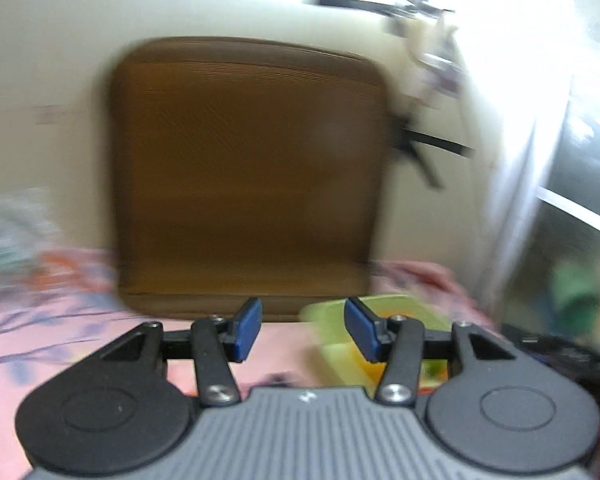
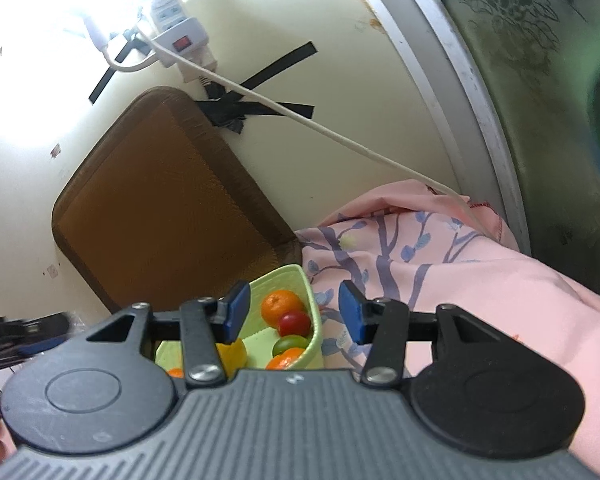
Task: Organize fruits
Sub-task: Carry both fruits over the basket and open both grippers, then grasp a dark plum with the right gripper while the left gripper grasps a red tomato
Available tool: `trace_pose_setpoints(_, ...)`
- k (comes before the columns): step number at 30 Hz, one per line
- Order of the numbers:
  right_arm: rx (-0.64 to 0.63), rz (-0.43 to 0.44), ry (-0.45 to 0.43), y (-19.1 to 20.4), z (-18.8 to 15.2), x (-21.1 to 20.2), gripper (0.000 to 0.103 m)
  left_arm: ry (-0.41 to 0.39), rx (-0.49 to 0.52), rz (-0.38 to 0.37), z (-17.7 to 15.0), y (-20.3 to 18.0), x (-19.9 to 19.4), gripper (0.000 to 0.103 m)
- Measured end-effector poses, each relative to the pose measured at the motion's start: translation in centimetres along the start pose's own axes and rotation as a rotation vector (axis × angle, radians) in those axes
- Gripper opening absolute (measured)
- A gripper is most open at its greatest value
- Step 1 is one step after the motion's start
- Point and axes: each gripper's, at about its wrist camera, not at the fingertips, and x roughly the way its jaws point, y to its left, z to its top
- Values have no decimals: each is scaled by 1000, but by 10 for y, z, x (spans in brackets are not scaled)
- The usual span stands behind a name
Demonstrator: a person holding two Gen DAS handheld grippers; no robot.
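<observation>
In the right wrist view the right gripper point(image 2: 294, 312) holds its blue pads point(image 2: 236, 312) spread wide, with nothing between them, and through the gap at lower centre shows the light green basket point(image 2: 306, 292) that carries the fruit. Inside it lie an orange point(image 2: 280, 305), a red fruit point(image 2: 294, 322) just below it, a green fruit point(image 2: 289, 343) under that, and a second orange point(image 2: 286, 360) at the bottom — all crowded against the basket's right wall; a yellow fruit point(image 2: 234, 354) sits to the left, partly hidden behind the left finger. The basket rests on a pink floral cloth point(image 2: 480, 280) filling the lower right, with a brown cushion point(image 2: 160, 200) leaning on the cream wall at centre left. Above it, a white power strip point(image 2: 180, 40) and its cable point(image 2: 340, 136) are fixed with black tape point(image 2: 236, 112). The left wrist view is badly motion-blurred. There the left gripper point(image 1: 304, 328) also has its pads point(image 1: 246, 328) parted and empty, the green basket point(image 1: 384, 312) showing as a smear behind the right-hand finger at lower centre right — its contents cannot be told apart. The brown cushion point(image 1: 248, 168) fills the middle of that frame, and pink cloth point(image 1: 60, 320) spreads along the lower left.
</observation>
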Motion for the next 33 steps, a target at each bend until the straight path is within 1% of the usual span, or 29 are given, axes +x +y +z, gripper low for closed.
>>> trace_pose_setpoints(2, -34, -5, -18, 4, -3, -1, 51, 16, -31, 92, -6, 37, -12, 46)
trace_pose_setpoints(4, -80, -8, -46, 11, -5, -4, 50, 37, -65, 160, -16, 68, -21, 45)
trace_pose_setpoints(6, -127, -3, -74, 18, -8, -7, 49, 59, -98, 197, -29, 95, -29, 45)
trace_pose_setpoints(8, -156, 15, -90, 26, -11, -11, 49, 81, -109, 215, -40, 112, -33, 45)
trace_pose_setpoints(10, -176, 66, -85, 38, -13, -16, 49, 102, -106, 210, -47, 120, -33, 45)
trace_pose_setpoints(12, -211, 156, -46, 58, -17, -20, 50, 113, -89, 181, -52, 123, -30, 45)
trace_pose_setpoints(13, -235, 202, -12, 69, -21, -21, 50, 118, -78, 164, -53, 121, -26, 45)
trace_pose_setpoints(15, -283, 295, 94, 96, -33, -16, 50, 128, -62, 134, -52, 116, -12, 45)
trace_pose_setpoints(16, -313, 319, 145, 108, -40, -12, 50, 133, -67, 124, -52, 115, -4, 45)
trace_pose_setpoints(19, -416, 337, 287, 144, -67, 9, 50, 151, -92, 89, -53, 109, 16, 44)
trace_pose_setpoints(21, -455, 325, 349, 157, -81, 24, 50, 157, -86, 75, -52, 105, 25, 44)
trace_pose_setpoints(23, -469, 321, 384, 164, -89, 36, 50, 166, -65, 58, -53, 99, 32, 43)
trace_pose_setpoints(25, -472, 324, 399, 166, -94, 43, 50, 183, -42, 57, -54, 96, 39, 35)
trace_pose_setpoints(27, -481, 320, 407, 169, -98, 51, 50, 208, -38, 59, -58, 95, 46, 31)
trace_pose_setpoints(28, -488, 316, 414, 169, -100, 54, 50, 200, -38, 56, -59, 95, 46, 28)
trace_pose_setpoints(30, -494, 317, 455, 172, -104, 57, 49, 202, -39, 47, -59, 95, 46, 26)
trace_pose_setpoints(31, -492, 322, 462, 172, -105, 58, 46, 200, -36, 48, -59, 95, 45, 25)
trace_pose_setpoints(32, -492, 322, 469, 173, -106, 59, 35, 198, -34, 49, -59, 94, 45, 25)
trace_pose_setpoints(33, -495, 319, 478, 174, -107, 60, 31, 194, -32, 53, -59, 94, 43, 25)
